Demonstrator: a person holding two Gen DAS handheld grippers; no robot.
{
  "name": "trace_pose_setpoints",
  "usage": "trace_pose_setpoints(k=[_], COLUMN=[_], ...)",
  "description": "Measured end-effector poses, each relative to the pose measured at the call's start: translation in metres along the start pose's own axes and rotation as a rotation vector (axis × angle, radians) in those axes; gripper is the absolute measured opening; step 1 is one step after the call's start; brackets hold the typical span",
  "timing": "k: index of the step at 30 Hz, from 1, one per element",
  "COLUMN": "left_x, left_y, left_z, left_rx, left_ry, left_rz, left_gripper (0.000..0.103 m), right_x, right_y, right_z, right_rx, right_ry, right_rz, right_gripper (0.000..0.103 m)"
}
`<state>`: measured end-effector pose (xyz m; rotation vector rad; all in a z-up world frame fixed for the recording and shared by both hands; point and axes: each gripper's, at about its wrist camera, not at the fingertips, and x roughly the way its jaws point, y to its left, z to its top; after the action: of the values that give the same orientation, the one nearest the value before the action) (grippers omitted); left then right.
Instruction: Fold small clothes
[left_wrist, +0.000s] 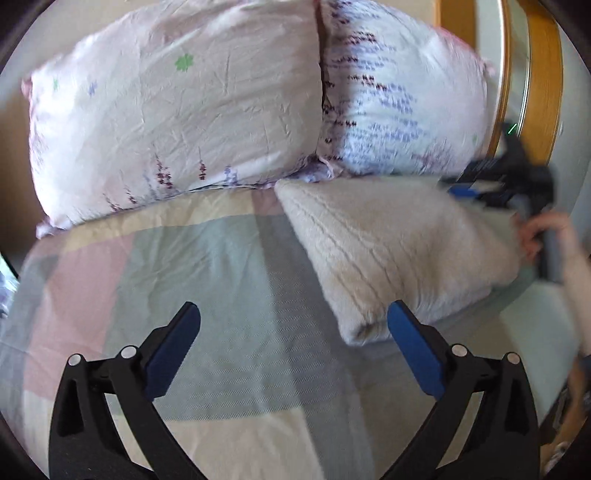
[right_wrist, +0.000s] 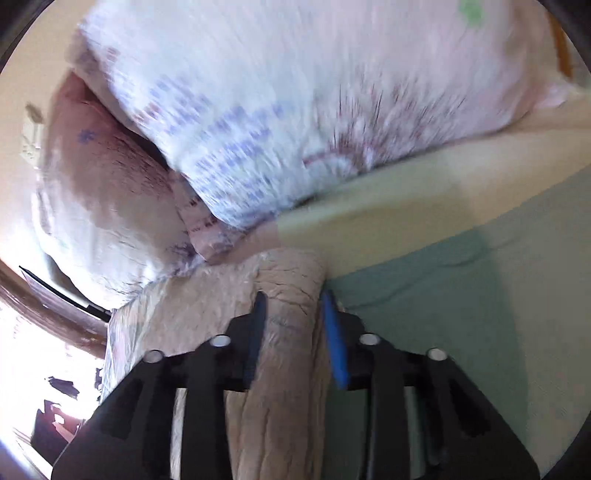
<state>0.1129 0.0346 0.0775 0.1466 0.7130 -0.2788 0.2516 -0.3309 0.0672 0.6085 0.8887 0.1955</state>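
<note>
A cream ribbed knit garment (left_wrist: 391, 251) lies folded on the bed, right of centre in the left wrist view. My left gripper (left_wrist: 293, 332) is open and empty, low over the bedspread, its right finger close to the garment's near corner. My right gripper (left_wrist: 476, 188) shows at the garment's far right edge. In the right wrist view the right gripper (right_wrist: 293, 314) is shut on a thick fold of the cream garment (right_wrist: 284, 295), which fills the gap between its blue pads.
Two floral pillows (left_wrist: 177, 122) (left_wrist: 402, 107) lie at the head of the bed, just behind the garment. The bedspread (left_wrist: 207, 266) has pastel pink, green and cream blocks. A wooden headboard (left_wrist: 543, 74) curves at the far right.
</note>
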Motion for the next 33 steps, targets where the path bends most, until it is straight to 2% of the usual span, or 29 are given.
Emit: trace_pose_setpoints(k=[2,3,5,7,10,12,13,14,15,17,19,21,23,26,33], left_x=[0.001,0.003,0.008,0.013,0.024,0.032,0.033,0.035,0.035,0.039,0.044,0.047,0.046,0.045,0.045], left_y=[-0.008,-0.011,-0.015,-0.017,-0.024,-0.029,-0.031,-0.033,-0.035,-0.040,-0.045,-0.052,-0.056,-0.054,-0.052], left_z=[-0.010,-0.013,-0.017,-0.020,-0.021,-0.021,-0.022,-0.023,-0.023,-0.024,-0.026,-0.029,-0.030,-0.033,-0.033], left_rx=[0.028,0.025,-0.008,-0.053,-0.099,-0.116,-0.123,-0.134,-0.141,-0.142,-0.125,-0.084,-0.056,-0.074,-0.090], left_ry=[0.008,0.016,0.042,0.073,0.115,0.148,0.158,0.166,0.169,0.177,0.202,0.217,0.216,0.217,0.216], left_rz=[0.037,0.037,-0.007,-0.046,-0.033,-0.013,-0.008,-0.007,-0.005,0.013,0.033,0.065,0.086,0.082,0.076], left_gripper=[0.101,0.101,0.101,0.101,0.101,0.101,0.101,0.101,0.101,0.101,0.101,0.101,0.101,0.101,0.101], right_x=[-0.046,-0.054,-0.060,-0.043,0.005,-0.002,-0.013,-0.028,-0.046,-0.067,-0.068,-0.054,-0.032,-0.013,-0.017], right_y=[0.007,0.019,0.038,0.044,0.033,0.029,0.034,0.040,0.048,0.058,0.061,0.066,0.067,0.069,0.063], right_z=[-0.018,-0.030,-0.057,-0.082,-0.098,-0.098,-0.100,-0.105,-0.116,-0.137,-0.153,-0.171,-0.184,-0.192,-0.195], right_rx=[-0.026,-0.046,-0.088,-0.102,-0.060,-0.037,-0.052,-0.092,-0.155,-0.253,-0.317,-0.372,-0.402,-0.423,-0.405], right_ry=[-0.075,-0.072,-0.001,0.102,0.206,0.161,0.141,0.097,0.034,-0.046,-0.064,-0.036,-0.001,0.040,0.077], right_rz=[0.143,0.207,0.309,0.319,0.181,0.170,0.137,0.107,0.057,-0.060,-0.178,-0.278,-0.325,-0.401,-0.438], right_gripper=[0.080,0.082,0.082,0.082,0.080,0.079,0.079,0.082,0.093,0.097,0.100,0.100,0.100,0.100,0.102])
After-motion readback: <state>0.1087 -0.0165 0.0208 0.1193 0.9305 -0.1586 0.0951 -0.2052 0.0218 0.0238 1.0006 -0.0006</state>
